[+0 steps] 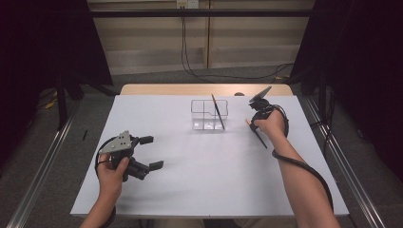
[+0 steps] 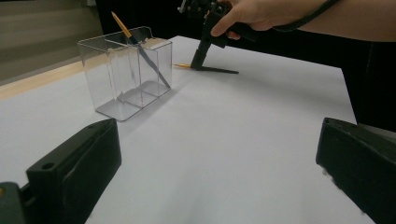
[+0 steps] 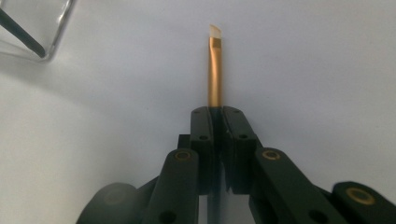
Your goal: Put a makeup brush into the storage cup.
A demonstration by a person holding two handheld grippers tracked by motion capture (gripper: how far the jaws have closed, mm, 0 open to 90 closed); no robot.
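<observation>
Brush pinched at the table

We clamp the right hand-held gripper point(image 3: 217, 114) on a gold-ferruled brush point(image 3: 215, 70) lying on the table point(image 1: 199, 180); our left hand-held gripper point(image 1: 151, 153) rests with its jaws wide apart.

Brush point(image 3: 215, 70): gold ferrule and pale tip visible in the right gripper view, the handle hidden behind the pinched jaws of the right gripper point(image 3: 215, 114), whose body is cut off by the bottom edge. Second brush point(image 3: 21, 33): only a dark handle end, cropped at the top-left corner with the clear organiser point(image 3: 58, 32). Left gripper point(image 2: 219, 154): both jaws cropped by the bottom and side edges in its own view.
</observation>
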